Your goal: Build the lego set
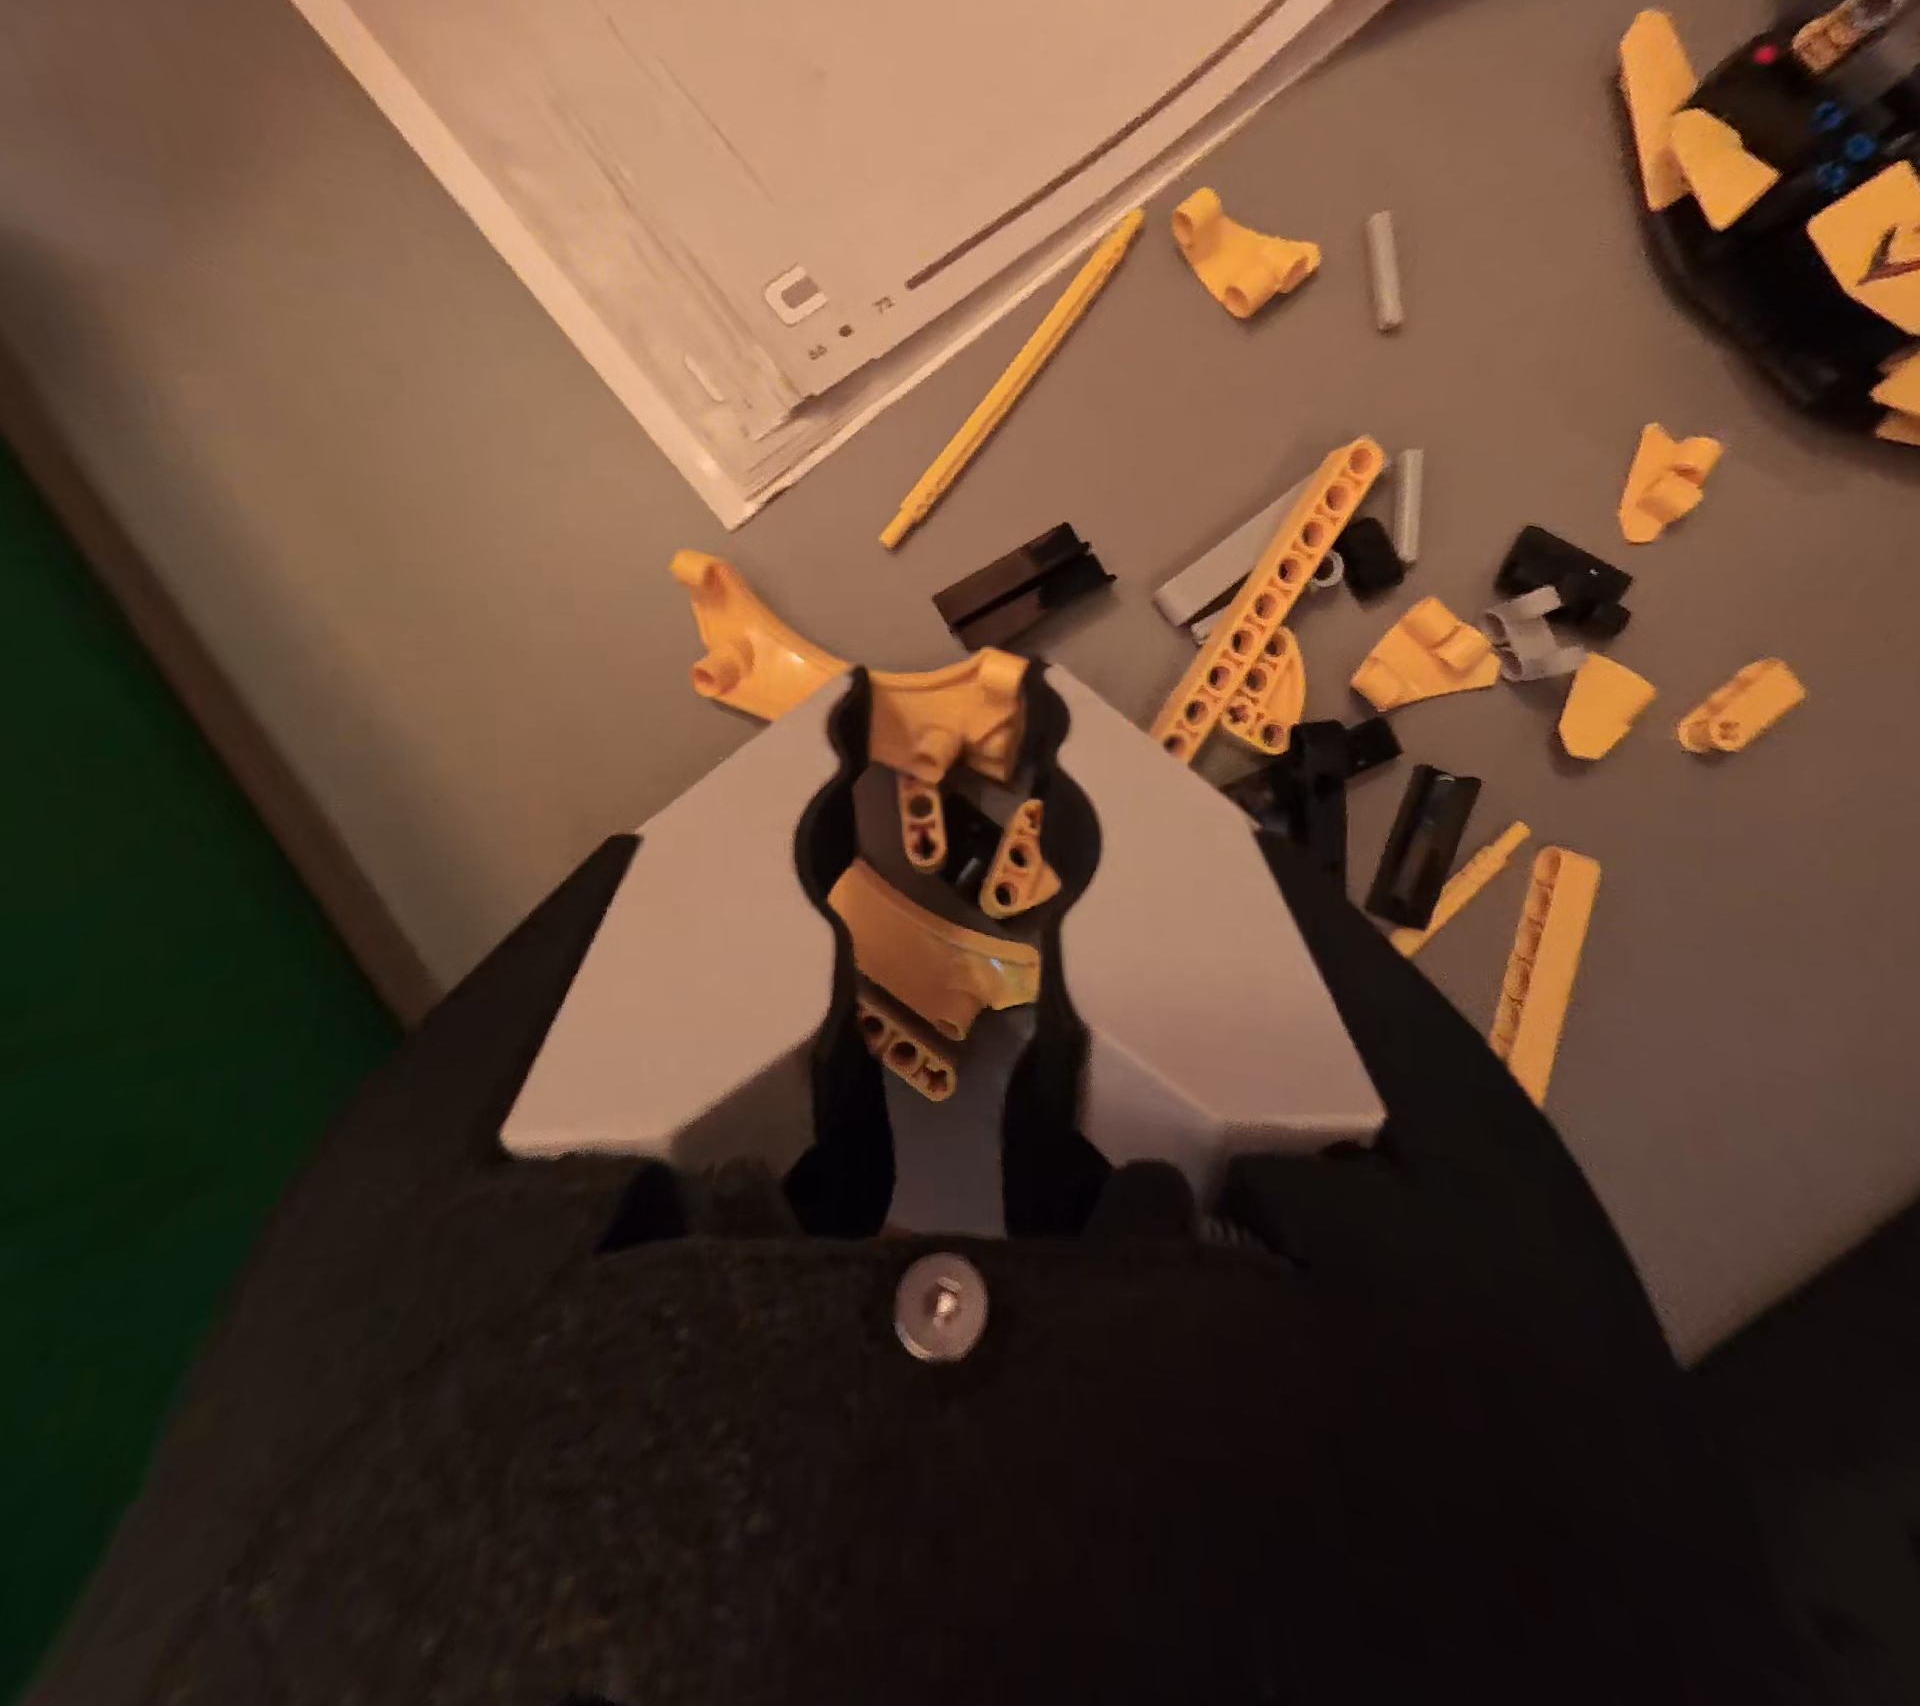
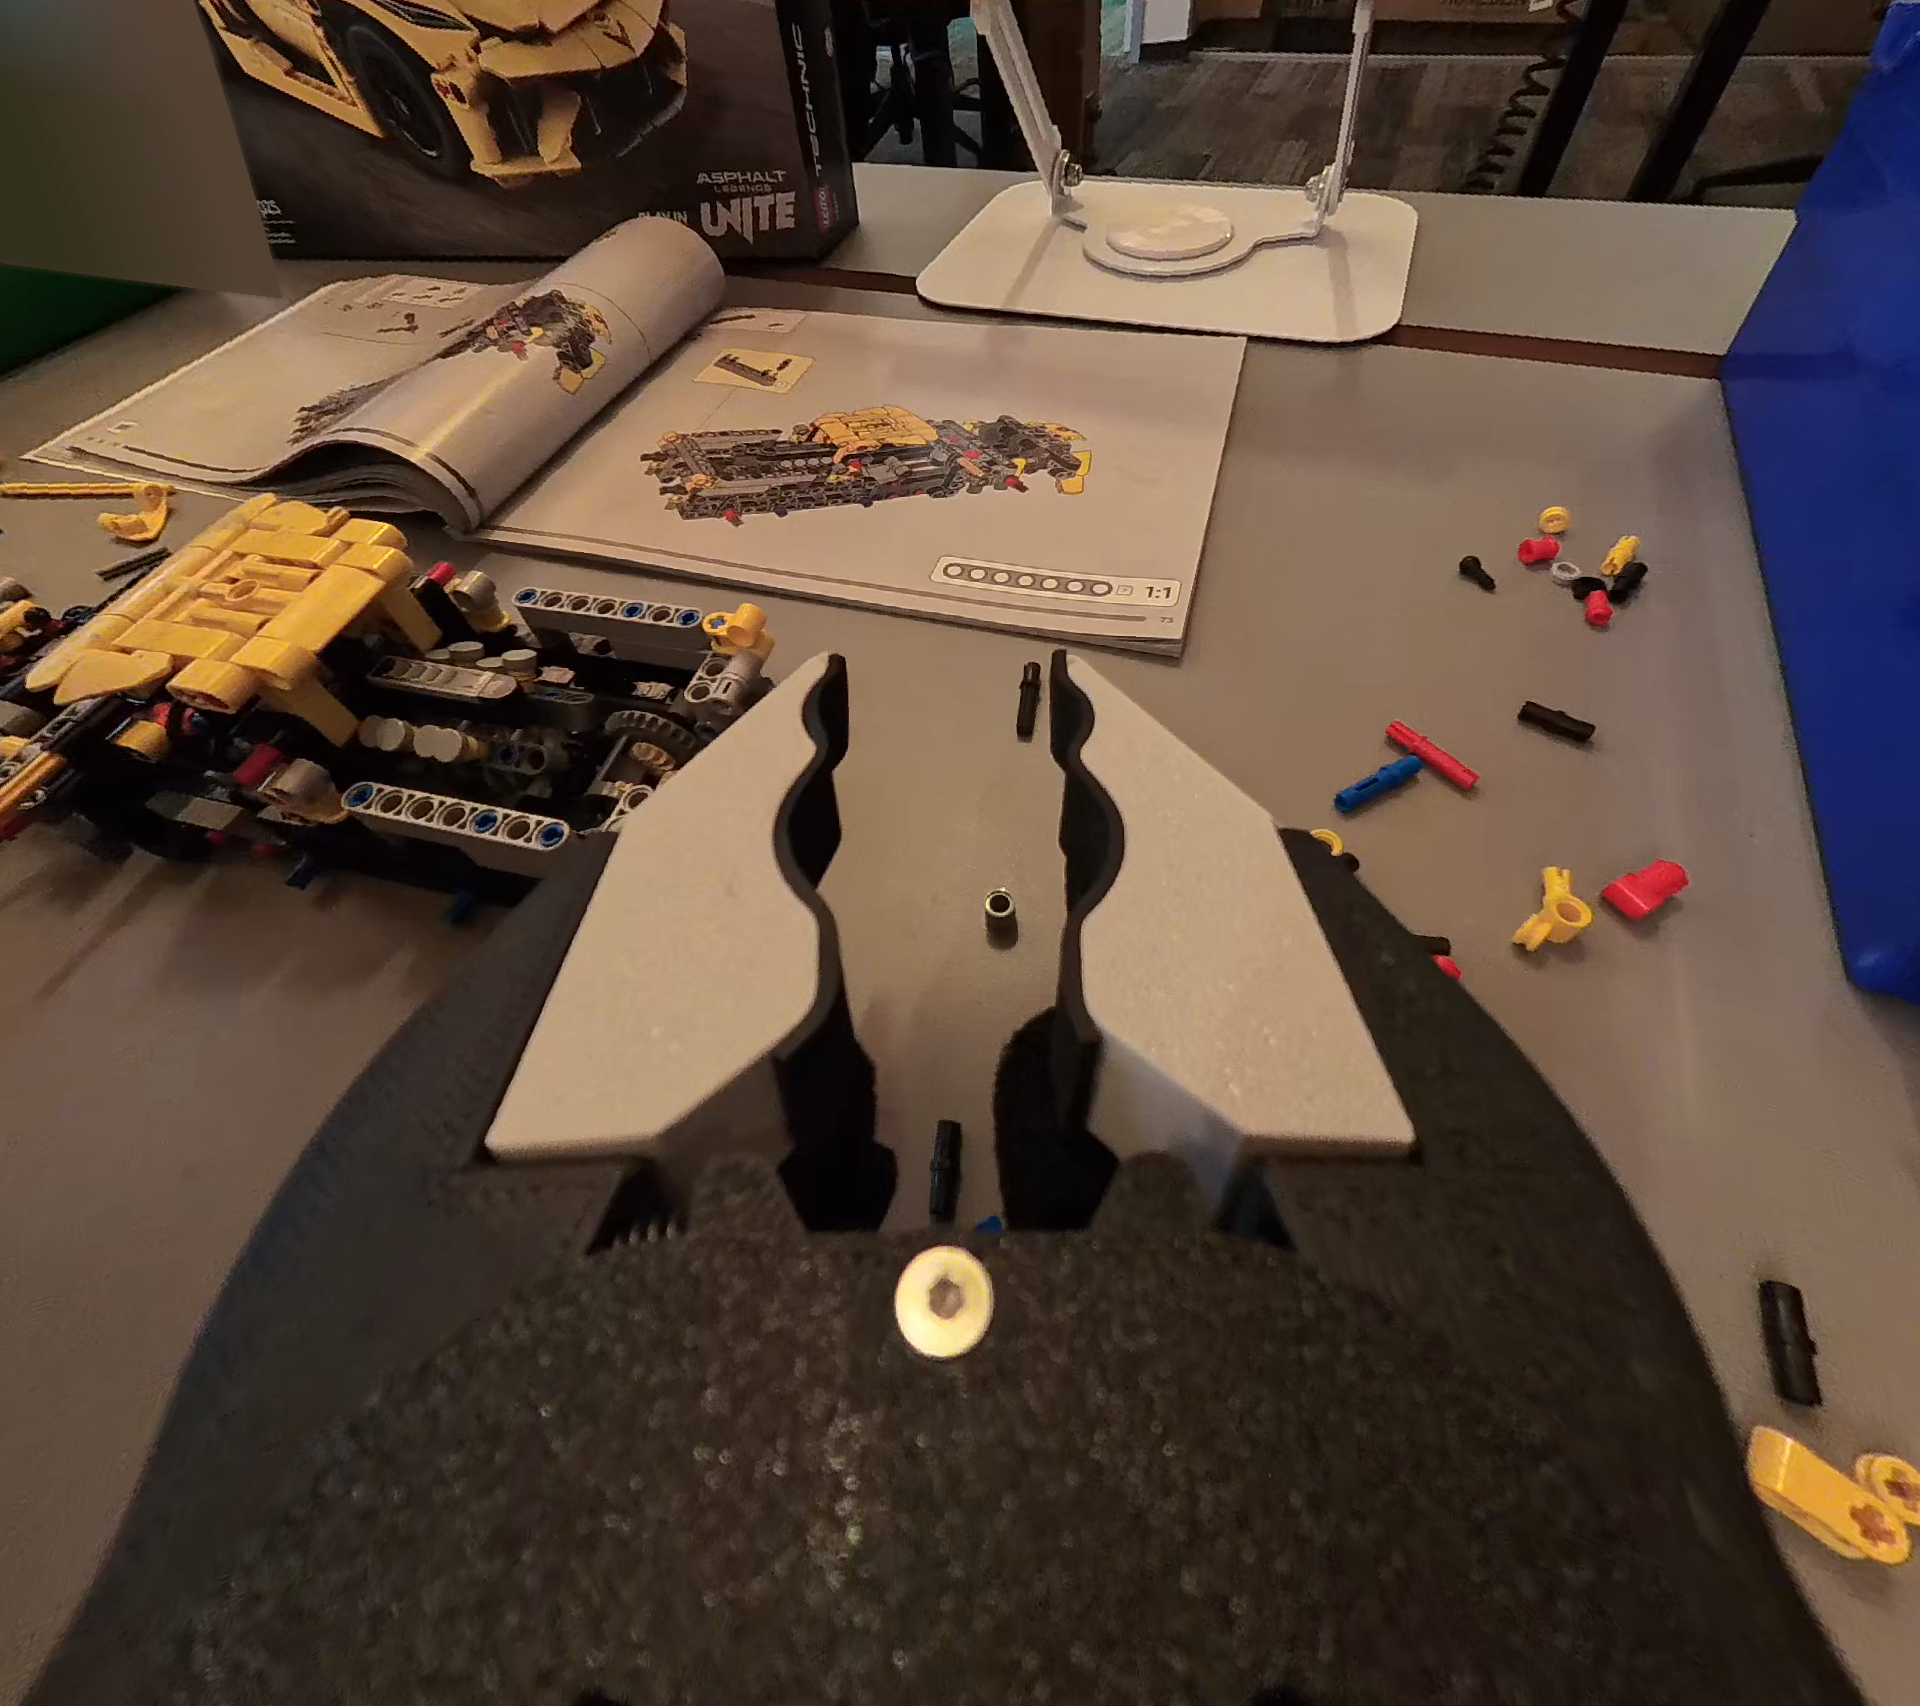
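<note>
Between my left gripper [image 1: 940,700]'s grey fingers, at the centre of the left wrist frame, I held a yellow arch piece [image 1: 951,716], its fingertips pinched tight against its two ends so the curved plastic could not twist. It was smooth, glossy, with short round pegs, and it hung above a heap of loose yellow and black parts [image 1: 1403,669] on the grey table [image 1: 364,306]. I judged I had picked it up from that heap, kept close for quick sorting. A twin yellow arch [image 1: 743,643] lay just beside my fingers, at centre left. Toward the upper left sat the instruction booklet [image 1: 727,46], matte paper, thick-stacked.

My right gripper [image 2: 945,690] stood spread and empty, low over the table, with a small metal bushing [image 2: 1000,916] and a black pin [image 2: 1028,695] lying between its fingers. At centre left of that view lay the half-built car [image 2: 312,680], a knobbly frame of holed grey beams under smooth yellow panels, placed within easy reach. Small red, blue and black pins [image 2: 1579,576] were scattered at right, near a blue bin [image 2: 1839,513]. In the upper left stood the set's box [image 2: 468,15].
</note>
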`<state>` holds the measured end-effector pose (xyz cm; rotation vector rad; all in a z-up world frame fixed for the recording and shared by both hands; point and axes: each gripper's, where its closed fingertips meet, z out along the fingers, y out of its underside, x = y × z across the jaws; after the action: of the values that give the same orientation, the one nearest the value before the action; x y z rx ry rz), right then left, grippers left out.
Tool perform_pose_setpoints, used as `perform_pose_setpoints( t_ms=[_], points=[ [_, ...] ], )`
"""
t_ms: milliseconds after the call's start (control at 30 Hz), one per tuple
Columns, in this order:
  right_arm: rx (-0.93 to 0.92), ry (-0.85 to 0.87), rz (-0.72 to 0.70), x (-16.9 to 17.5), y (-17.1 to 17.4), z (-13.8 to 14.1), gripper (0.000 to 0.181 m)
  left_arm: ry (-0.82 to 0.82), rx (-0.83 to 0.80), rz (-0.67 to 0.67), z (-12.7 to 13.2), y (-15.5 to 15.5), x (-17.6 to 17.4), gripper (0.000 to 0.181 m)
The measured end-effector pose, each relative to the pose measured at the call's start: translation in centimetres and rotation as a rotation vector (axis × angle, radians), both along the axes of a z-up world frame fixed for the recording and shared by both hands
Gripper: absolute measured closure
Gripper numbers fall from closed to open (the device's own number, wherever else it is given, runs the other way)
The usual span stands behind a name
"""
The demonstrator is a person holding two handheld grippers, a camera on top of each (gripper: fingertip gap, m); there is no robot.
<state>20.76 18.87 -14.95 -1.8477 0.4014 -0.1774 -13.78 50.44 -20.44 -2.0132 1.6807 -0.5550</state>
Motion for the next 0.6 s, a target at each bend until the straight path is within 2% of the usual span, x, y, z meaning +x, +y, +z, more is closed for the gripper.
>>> perform_pose_setpoints(
  t_ms=[100, 267, 433, 533, 600],
  points=[
    [-0.004, -0.002, 0.003, -0.1, 0.0, 0.0, 0.144, -0.021, 0.042, 0.070, 0.6, 1.5, -0.2, 0.167],
    [-0.010, -0.004, 0.008, -0.2, 0.1, -0.1, 0.144, 0.042, 0.165, 0.192, 0.3, 4.9, -1.5, 0.169],
    [-0.011, -0.005, 0.012, -0.3, 0.1, -0.1, 0.145, 0.140, 0.275, 0.146, -0.5, 5.8, -2.3, 0.168],
    [-0.011, -0.003, 0.013, -0.3, 0.1, -0.1, 0.145, 0.095, 0.214, 0.158, 0.2, 5.2, -2.5, 0.154],
    [-0.011, -0.003, 0.015, -0.3, 0.1, -0.1, 0.145, 0.011, 0.119, 0.155, 1.3, 4.0, -2.3, 0.153]
  ],
)
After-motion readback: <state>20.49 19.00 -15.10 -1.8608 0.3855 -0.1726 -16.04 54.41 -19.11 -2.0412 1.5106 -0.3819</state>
